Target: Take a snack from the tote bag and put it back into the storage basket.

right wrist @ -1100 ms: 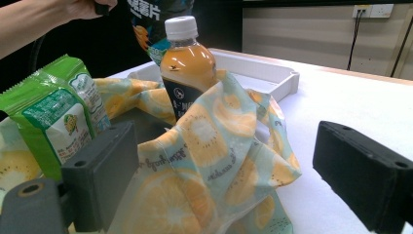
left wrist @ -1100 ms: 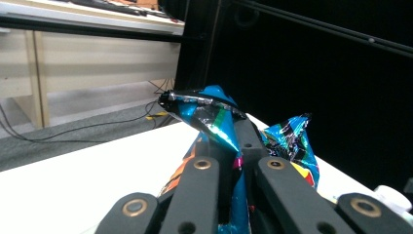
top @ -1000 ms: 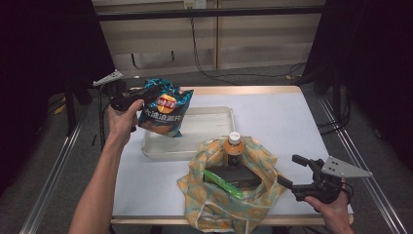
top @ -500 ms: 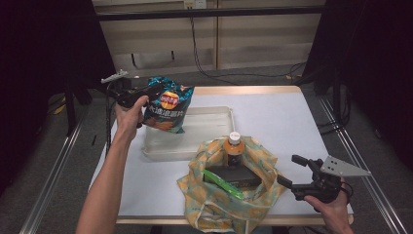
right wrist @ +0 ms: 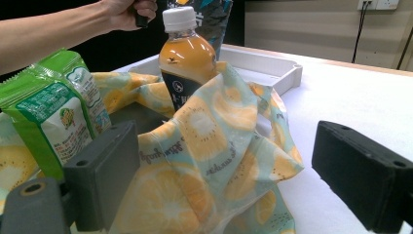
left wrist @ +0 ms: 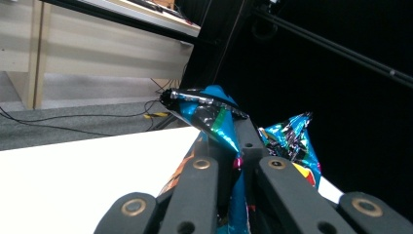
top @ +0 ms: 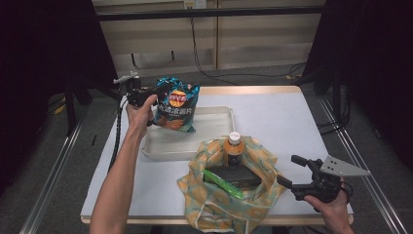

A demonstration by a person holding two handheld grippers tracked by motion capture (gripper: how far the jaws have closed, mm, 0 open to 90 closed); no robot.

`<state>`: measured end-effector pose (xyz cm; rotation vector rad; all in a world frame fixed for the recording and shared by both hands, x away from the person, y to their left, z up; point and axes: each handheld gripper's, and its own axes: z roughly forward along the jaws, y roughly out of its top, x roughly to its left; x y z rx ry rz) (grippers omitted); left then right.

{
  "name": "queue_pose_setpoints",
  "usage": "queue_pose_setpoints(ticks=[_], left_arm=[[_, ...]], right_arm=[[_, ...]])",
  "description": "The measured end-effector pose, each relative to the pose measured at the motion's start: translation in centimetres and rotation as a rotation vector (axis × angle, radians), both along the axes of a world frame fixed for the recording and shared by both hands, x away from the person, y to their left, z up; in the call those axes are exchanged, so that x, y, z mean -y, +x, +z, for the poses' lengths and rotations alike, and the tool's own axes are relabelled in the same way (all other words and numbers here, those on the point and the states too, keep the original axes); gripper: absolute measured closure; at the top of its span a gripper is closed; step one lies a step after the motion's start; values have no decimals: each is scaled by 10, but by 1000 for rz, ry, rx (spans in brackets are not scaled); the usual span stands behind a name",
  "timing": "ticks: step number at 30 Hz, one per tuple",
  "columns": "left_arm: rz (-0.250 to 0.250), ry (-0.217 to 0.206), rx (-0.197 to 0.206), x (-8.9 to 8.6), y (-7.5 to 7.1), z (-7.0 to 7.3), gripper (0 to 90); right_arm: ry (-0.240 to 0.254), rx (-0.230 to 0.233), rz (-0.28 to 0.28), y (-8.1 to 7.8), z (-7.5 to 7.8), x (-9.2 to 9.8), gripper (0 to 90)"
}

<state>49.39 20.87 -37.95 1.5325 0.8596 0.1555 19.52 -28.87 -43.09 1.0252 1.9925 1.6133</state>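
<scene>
A blue chip bag (top: 176, 108) hangs upright over the left end of the white tray (top: 214, 141). My left gripper (top: 160, 92) is shut on the bag's crimped top edge (left wrist: 214, 114), which is pinched between the black fingers (left wrist: 204, 170). Whether the bag's bottom touches the tray I cannot tell. Nearer the front stands a fruit-print cloth bag (top: 253, 161) holding an orange drink bottle (top: 234, 145), a green snack packet (top: 221, 183) and a dark box (top: 238, 176). My right gripper (top: 290, 170) is open beside the cloth bag's right side, with nothing between its fingers (right wrist: 104, 165).
The white tabletop (top: 277, 117) ends in a wooden front edge; metal rails run along both sides. Cables lie on the floor behind the table. In the right gripper view the bottle (right wrist: 187, 58), packet (right wrist: 58, 107) and cloth (right wrist: 209, 146) are close ahead, the tray (right wrist: 272, 68) behind them.
My left hand has carried the chip bag to the right, from beside the tray's left end to over it. The right gripper has stayed where it was.
</scene>
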Motion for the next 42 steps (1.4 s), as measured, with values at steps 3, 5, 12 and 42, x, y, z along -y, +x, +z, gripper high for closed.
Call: queue_pose_setpoints(ticks=[3, 5, 12, 42], left_arm=[[9, 42, 4, -1, 0, -3, 859], [-1, 100, 12, -5, 1, -5, 839], [2, 153, 14, -13, 3, -6, 818], [-87, 218, 63, -30, -38, -8, 720]], right_arm=[[-1, 1, 2, 0, 0, 0, 98], [-1, 0, 2, 0, 0, 0, 99], [-7, -2, 3, 0, 0, 0, 99], [-14, -6, -1, 1, -1, -2, 105]])
